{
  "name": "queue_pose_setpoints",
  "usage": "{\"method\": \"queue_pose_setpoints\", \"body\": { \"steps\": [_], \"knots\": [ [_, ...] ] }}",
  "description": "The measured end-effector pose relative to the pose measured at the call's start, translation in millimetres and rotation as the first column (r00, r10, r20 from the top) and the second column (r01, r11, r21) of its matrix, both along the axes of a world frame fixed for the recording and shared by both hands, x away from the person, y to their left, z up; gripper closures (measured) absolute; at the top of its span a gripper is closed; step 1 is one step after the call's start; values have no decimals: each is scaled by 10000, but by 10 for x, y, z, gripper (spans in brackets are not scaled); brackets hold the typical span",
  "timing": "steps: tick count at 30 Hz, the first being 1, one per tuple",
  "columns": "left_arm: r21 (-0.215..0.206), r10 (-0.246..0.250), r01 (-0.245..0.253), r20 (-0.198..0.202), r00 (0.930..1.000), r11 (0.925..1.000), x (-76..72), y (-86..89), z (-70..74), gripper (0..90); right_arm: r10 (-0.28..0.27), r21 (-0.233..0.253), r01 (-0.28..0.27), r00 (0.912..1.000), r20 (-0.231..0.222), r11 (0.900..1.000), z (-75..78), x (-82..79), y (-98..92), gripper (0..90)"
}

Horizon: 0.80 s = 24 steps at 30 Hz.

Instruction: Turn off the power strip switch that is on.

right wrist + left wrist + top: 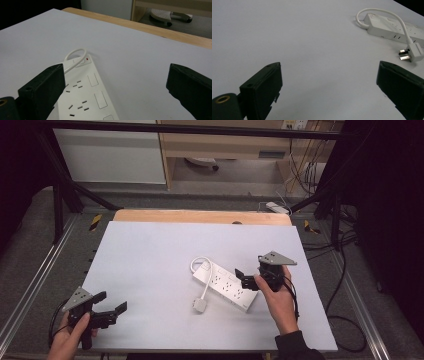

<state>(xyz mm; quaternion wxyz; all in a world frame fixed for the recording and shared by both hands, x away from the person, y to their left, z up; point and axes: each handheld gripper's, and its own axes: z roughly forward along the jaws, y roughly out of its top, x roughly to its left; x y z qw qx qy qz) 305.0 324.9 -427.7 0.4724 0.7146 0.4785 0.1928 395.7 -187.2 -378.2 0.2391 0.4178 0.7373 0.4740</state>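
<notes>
The right claw [243, 277], jaws wide and holding nothing, hovers over the near end of the white power strip [225, 284]. The strip's long axis runs diagonally on the worktop [150, 255]. The left claw [109, 312], also wide, waits well apart. The strip is smooth hard plastic, and its plug [199, 304] lies beside it.

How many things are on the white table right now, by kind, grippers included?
Power strip: 1, white, with its short cable looped and its plug lying beside it.
Grippers: 2, black, both open: left gripper at the table's near left corner, right gripper over the strip's right end.
Total: 3 on the table.
</notes>
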Motion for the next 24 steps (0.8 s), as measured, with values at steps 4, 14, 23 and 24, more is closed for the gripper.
{"method": "queue_pose_setpoints", "body": {
  "steps": [4,14,23,24],
  "knots": [
    [-1,1,-1,14,10000,10000,-1,2,2,66,-67,56,67,10000,51,10000,25,-16,-40,27],
    [-40,19,-19,16,10000,10000,-6,4,6,66,-260,169,258,9996,143,9995,75,-64,-161,27],
    [-62,-6,7,39,10000,10000,-9,6,9,66,-386,205,382,9990,228,9991,103,-112,-231,26],
    [-64,-4,4,37,10000,10000,-8,7,9,66,-394,160,390,9989,259,9991,104,-119,-242,26]
  ]
}}
